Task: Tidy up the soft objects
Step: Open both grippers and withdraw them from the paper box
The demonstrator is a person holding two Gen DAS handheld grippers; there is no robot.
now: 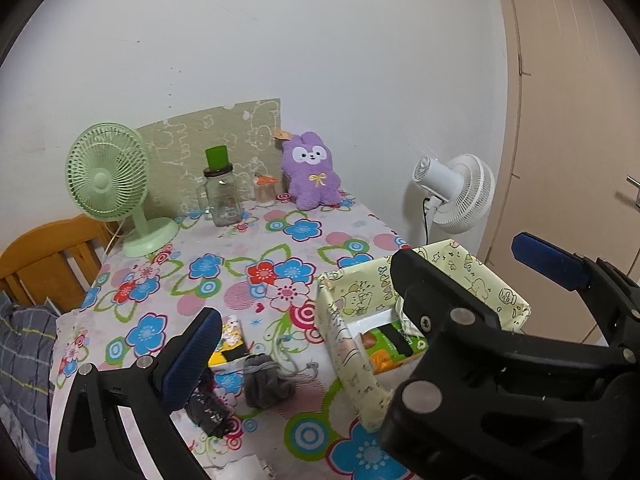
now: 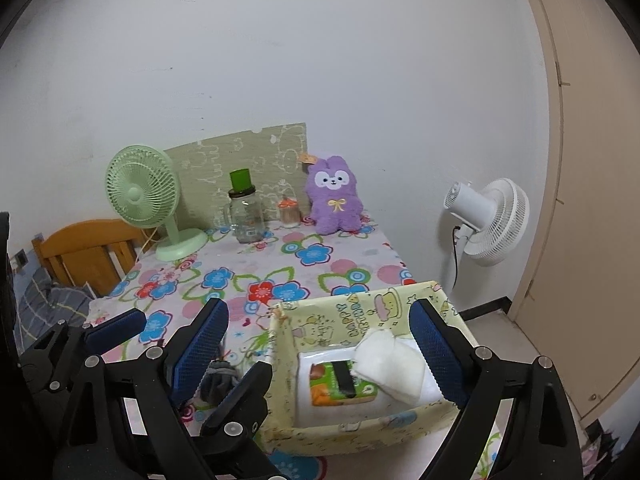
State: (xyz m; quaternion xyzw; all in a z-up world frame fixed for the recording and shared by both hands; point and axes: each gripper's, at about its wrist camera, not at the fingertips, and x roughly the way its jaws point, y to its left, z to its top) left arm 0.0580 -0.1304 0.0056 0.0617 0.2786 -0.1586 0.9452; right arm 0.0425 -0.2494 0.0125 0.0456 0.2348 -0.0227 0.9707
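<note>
A yellow cartoon-print box [image 2: 352,316] stands at the table's near right corner. It holds a white folded cloth [image 2: 388,364] and a green-and-orange packet [image 2: 340,380]. My right gripper [image 2: 320,308] hovers open over the box with nothing in it. Left of the box, a grey sock-like bundle [image 1: 264,380], a black piece [image 1: 208,404] and a yellow packet [image 1: 230,340] lie on the floral cloth. My left gripper [image 1: 364,280] is open and empty above them, its fingers interleaved with the right gripper's. A purple plush rabbit [image 1: 310,172] sits at the back.
A green desk fan [image 1: 106,176], a glass jar with a green lid [image 1: 222,196] and a small jar [image 1: 266,192] stand at the back. A white fan [image 1: 460,192] stands beyond the table's right edge, a wooden chair [image 1: 48,256] and plaid fabric [image 1: 24,352] to the left.
</note>
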